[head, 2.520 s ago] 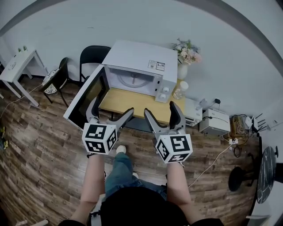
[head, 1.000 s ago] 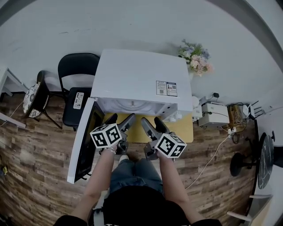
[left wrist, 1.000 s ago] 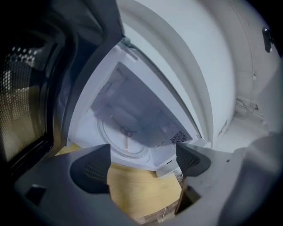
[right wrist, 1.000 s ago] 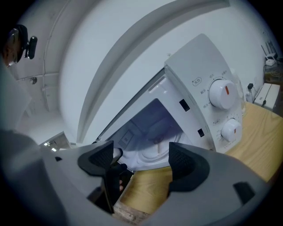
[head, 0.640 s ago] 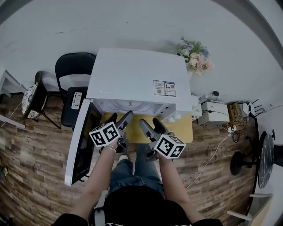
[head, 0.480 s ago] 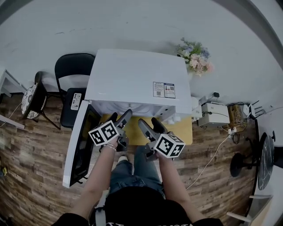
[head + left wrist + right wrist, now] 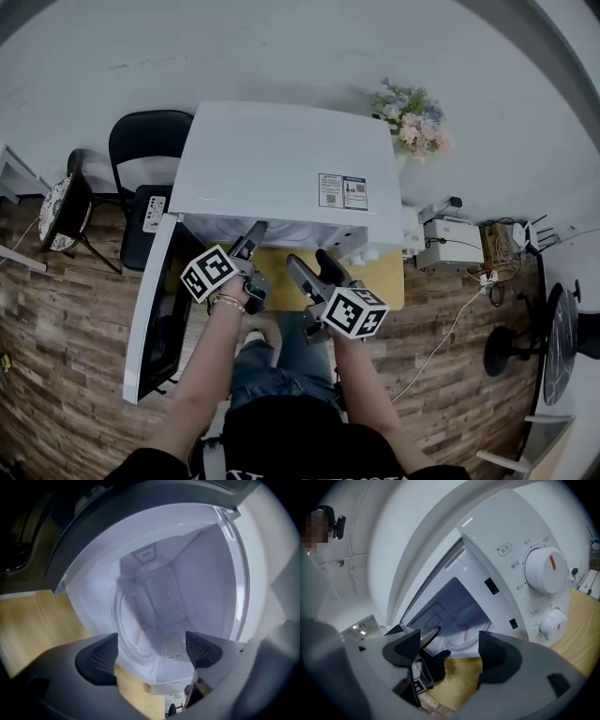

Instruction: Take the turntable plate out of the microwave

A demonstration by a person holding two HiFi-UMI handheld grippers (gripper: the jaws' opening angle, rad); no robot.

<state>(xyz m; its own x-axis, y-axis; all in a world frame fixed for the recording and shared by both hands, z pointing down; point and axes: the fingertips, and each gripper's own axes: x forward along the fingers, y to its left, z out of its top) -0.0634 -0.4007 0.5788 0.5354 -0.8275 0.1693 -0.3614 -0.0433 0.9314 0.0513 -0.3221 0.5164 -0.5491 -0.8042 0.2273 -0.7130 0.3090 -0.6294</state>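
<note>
Room with a wood-plank floor (image 7: 66,375) and a white wall. 1 white microwave (image 7: 281,159) is sitting on a yellow table (image 7: 382,279), its door (image 7: 150,319) hanging open to the left. 1 glass turntable plate (image 7: 129,634) is lying inside the cavity. The left gripper (image 7: 150,651) is pointing into the opening, fingers spread wide, pinching nothing. The right gripper (image 7: 450,651) is hovering just before the opening, fingers apart, empty. 1 black chair (image 7: 145,150) and 1 bunch of flowers (image 7: 412,117) are flanking the microwave.
</note>
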